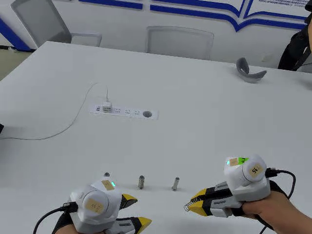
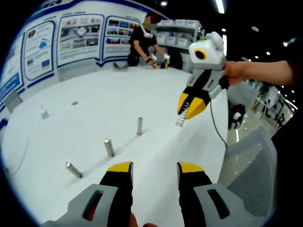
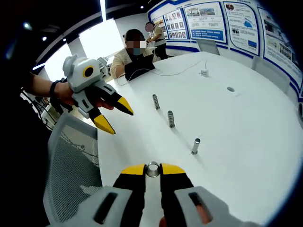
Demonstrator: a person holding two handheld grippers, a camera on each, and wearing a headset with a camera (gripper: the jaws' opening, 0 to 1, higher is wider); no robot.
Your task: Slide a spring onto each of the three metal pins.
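On the table (image 1: 195, 97) pins (image 1: 141, 182) stand near the edge; left gripper (image 1: 141, 210) gapes, right gripper (image 1: 195, 204) clamps spring (image 1: 187, 207).

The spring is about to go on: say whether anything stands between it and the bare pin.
Nothing visible does. Only table lies between the spring in the right gripper and the bare pin; the left gripper stands aside.

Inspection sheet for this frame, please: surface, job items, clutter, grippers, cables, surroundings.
Surface: white table.
Job's things: far pin and middle pin carry springs; near pin bare; loose spring off the pins.
Clutter: power strip; grey curved piece.
Grippers: left gripper open; right gripper shut on loose spring.
Cables: thin cable from the power strip.
Surroundings: chairs, wall posters, people.
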